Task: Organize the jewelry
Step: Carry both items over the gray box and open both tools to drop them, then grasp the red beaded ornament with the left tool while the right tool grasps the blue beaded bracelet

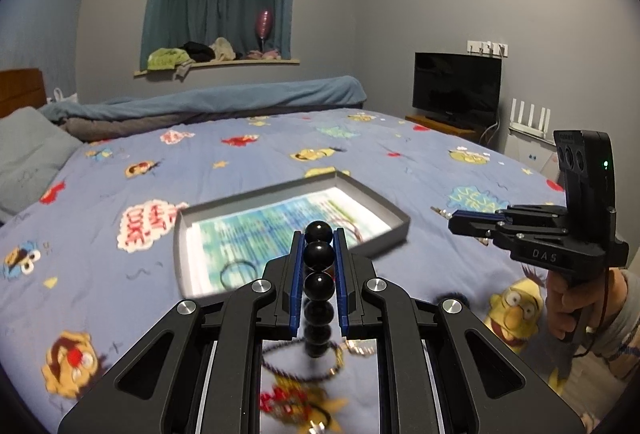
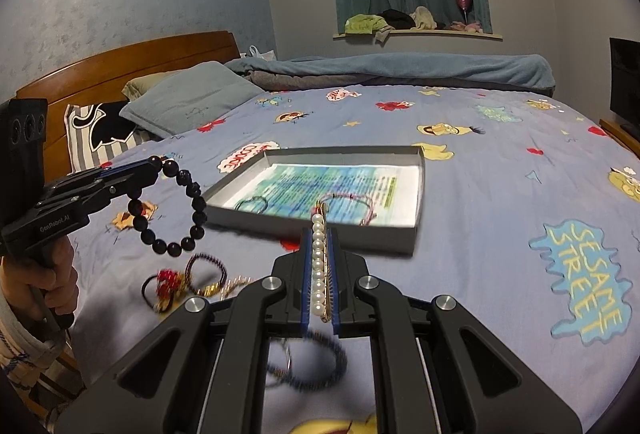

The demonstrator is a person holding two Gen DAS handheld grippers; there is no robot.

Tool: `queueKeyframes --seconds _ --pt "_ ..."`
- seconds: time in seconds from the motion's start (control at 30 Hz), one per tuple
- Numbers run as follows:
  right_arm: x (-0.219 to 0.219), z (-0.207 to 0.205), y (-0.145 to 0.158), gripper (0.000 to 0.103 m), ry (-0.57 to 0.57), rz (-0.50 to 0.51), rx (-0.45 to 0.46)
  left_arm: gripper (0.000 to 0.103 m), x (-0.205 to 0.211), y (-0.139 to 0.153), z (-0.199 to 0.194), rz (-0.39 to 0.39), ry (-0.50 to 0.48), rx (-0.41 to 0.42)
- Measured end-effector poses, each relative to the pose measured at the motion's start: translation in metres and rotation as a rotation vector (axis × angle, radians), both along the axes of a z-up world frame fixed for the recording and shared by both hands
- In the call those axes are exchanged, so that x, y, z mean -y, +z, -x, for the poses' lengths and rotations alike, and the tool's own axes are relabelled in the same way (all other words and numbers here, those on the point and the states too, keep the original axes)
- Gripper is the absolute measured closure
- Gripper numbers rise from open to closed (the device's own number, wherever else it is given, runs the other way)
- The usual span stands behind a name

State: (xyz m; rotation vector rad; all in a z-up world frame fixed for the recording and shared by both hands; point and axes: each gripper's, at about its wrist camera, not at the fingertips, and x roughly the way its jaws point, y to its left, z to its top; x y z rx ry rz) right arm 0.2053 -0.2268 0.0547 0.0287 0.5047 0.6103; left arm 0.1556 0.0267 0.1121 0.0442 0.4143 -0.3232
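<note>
1. My left gripper [image 1: 319,234] is clamped on a black bead bracelet [image 1: 319,256]; the beads run in a line between the blue pads.
2. From the right wrist view, the same bracelet [image 2: 176,209] hangs as a full loop off my left gripper's [image 2: 154,163] tips, above the bedspread [image 2: 480,193] and just left of the tray.
3. My right gripper [image 2: 320,230] is closed on a pearl hair clip [image 2: 319,266]: the row of white pearls with a gold bar beside it lies lengthwise between the pads.
4. From the left wrist view, my right gripper [image 1: 454,220] sits off to the right, tips narrow, with a small bit of gold metal sticking out. It is held above the bed, apart from the tray.
5. A shallow grey tray [image 2: 416,234] lies on the bed ahead of both grippers, lined with a printed sheet [image 2: 320,185].
6. In the tray: a dark thin ring [image 2: 252,202] near its left side and a pink cord bracelet [image 2: 352,205] near the middle.
7. Loose pile on the bedspread below the left gripper: a red-beaded hair tie [image 2: 162,286], a dark twisted loop [image 2: 206,272], and a gold chain piece [image 2: 236,284].
8. A blue blurry loop [image 2: 308,362] lies on the bed right under my right gripper.
</note>
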Motion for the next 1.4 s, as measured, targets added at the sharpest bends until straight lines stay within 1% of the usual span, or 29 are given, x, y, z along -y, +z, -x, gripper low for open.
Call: queueKeyframes --seconds 0.17,0.3,0.43,0.6,0.73,0.97,1.1,1.13,1.17,1.23,1.27,1.3,1.33,1.37,1.4 --pt "-0.007 -0.037 0.004 0.096 0.010 -0.022 -0.034 0.088 -0.001 0.011 -0.029 -0.002 -0.005 -0.003" --pt "-0.019 -0.067 0.007 0.096 0.020 -0.008 -0.056 0.088 -0.002 0.015 -0.059 0.002 -0.008 -0.015" --pt "-0.032 -0.095 0.001 0.096 0.026 0.023 -0.088 0.088 0.000 0.015 -0.084 0.014 -0.016 -0.039" --pt "-0.042 -0.118 -0.014 0.096 0.020 0.058 -0.132 0.088 0.003 0.000 -0.112 0.020 -0.013 -0.087" --pt "-0.047 -0.129 -0.026 0.096 0.008 0.087 -0.160 0.088 0.001 -0.020 -0.125 0.011 0.003 -0.131" --pt "-0.059 -0.142 -0.038 0.096 0.011 0.160 -0.168 0.088 -0.013 -0.054 -0.138 -0.031 0.077 -0.214" --pt "-0.062 -0.143 -0.043 0.096 0.004 0.181 -0.173 0.087 -0.020 -0.065 -0.145 -0.061 0.121 -0.253" --pt "-0.062 -0.142 -0.043 0.096 0.002 0.182 -0.168 0.082 -0.021 -0.067 -0.145 -0.067 0.127 -0.260" --pt "-0.062 -0.142 -0.043 0.096 0.002 0.183 -0.165 0.078 -0.021 -0.068 -0.144 -0.071 0.128 -0.261" --pt "-0.062 -0.140 -0.043 0.093 0.004 0.185 -0.157 0.064 -0.021 -0.069 -0.140 -0.079 0.133 -0.253" --pt "-0.062 -0.138 -0.042 0.090 0.004 0.186 -0.151 0.060 -0.022 -0.068 -0.137 -0.080 0.135 -0.248" --pt "-0.062 -0.136 -0.042 0.080 0.003 0.186 -0.144 0.049 -0.022 -0.067 -0.134 -0.079 0.135 -0.241" --pt "-0.061 -0.132 -0.041 0.075 0.002 0.183 -0.133 0.039 -0.023 -0.066 -0.132 -0.078 0.135 -0.235" --pt "-0.060 -0.130 -0.039 0.065 0.003 0.178 -0.123 0.035 -0.023 -0.063 -0.127 -0.080 0.135 -0.219" --pt "-0.059 -0.127 -0.038 0.060 0.003 0.174 -0.111 0.029 -0.023 -0.061 -0.123 -0.085 0.138 -0.207"
